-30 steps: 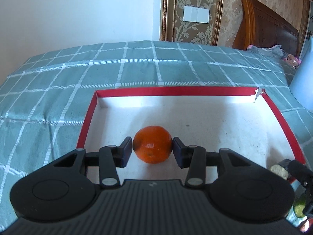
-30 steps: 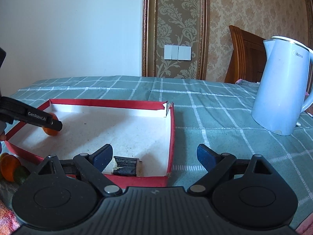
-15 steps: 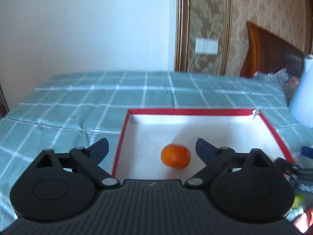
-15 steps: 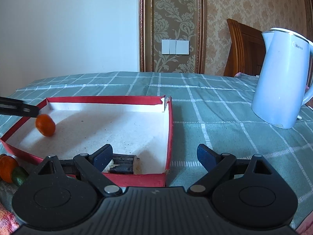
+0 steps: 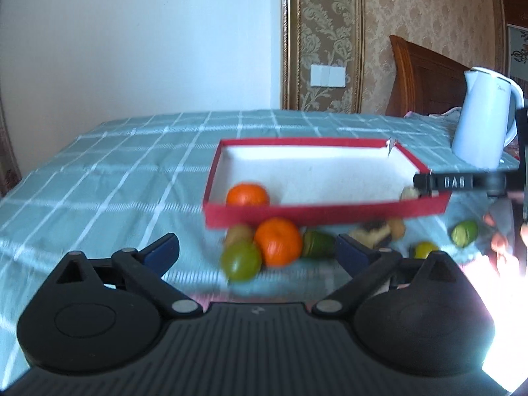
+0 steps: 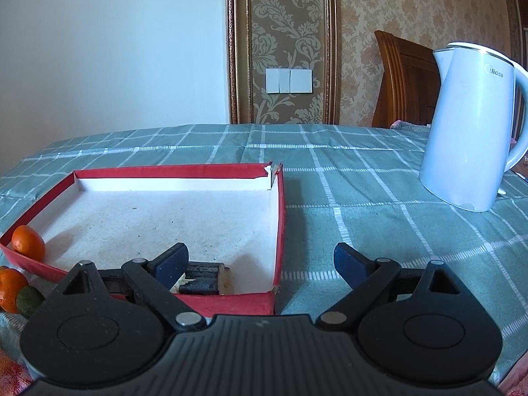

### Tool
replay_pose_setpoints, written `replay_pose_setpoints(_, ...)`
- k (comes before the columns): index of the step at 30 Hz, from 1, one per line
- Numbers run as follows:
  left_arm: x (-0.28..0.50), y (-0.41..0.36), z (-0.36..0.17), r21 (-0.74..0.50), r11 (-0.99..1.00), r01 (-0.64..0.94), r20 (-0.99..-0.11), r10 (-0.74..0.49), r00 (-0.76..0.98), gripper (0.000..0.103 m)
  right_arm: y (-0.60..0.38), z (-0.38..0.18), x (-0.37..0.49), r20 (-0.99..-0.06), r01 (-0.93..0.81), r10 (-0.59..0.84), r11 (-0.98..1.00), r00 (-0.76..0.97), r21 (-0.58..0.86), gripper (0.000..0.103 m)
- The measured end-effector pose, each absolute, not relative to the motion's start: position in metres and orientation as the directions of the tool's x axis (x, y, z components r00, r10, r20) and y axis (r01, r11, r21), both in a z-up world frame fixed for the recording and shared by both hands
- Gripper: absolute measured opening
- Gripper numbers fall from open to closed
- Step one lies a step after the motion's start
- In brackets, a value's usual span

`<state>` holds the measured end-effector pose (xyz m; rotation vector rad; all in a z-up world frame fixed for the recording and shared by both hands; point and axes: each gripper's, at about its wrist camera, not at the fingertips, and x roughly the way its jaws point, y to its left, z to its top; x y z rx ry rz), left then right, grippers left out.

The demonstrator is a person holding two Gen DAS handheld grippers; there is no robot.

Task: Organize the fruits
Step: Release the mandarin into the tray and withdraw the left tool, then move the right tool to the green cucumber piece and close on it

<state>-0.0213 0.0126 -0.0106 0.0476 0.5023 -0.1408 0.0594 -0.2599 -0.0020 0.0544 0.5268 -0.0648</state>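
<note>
A red box with a white floor lies on the green checked cloth. One orange sits in its near left corner, and shows in the right wrist view. In front of the box lie a second orange, a green fruit, a brownish fruit, a dark green fruit and more small fruits to the right. My left gripper is open and empty, back from the box above the loose fruits. My right gripper is open and empty over the box's near right corner, by a dark piece.
A white electric kettle stands on the cloth to the right of the box; it shows in the left wrist view. A wooden headboard and papered wall are behind. The right gripper's finger reaches over the box's right edge.
My left gripper opened, let go of the orange in the box and pulled back; loose fruits in front of the box have come into view. The right gripper has barely moved.
</note>
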Motion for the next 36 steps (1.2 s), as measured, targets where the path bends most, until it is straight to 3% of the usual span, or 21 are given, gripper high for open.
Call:
replay_pose_setpoints(21, -0.007, 0.017, -0.048, 0.018, 0.99, 0.142, -0.576, -0.106, 0.81, 0.103, -0.26, -0.002, 0.058, -0.515, 0.066, -0.038, 0.997, 0.857, 0.036, 0.096)
replay_pose_setpoints(27, 0.006, 0.013, -0.049, 0.028, 0.992, 0.12, -0.6, -0.079, 0.796, 0.103, -0.284, 0.005, 0.019, -0.534, 0.02, 0.081, 0.983, 0.842, 0.181, 0.096)
replay_pose_setpoints(36, 0.009, 0.016, -0.05, 0.011, 0.993, 0.115, -0.603, -0.086, 0.793, 0.103, -0.302, -0.003, -0.031, -0.569, 0.04, 0.014, 0.996, 0.822, 0.083, 0.095)
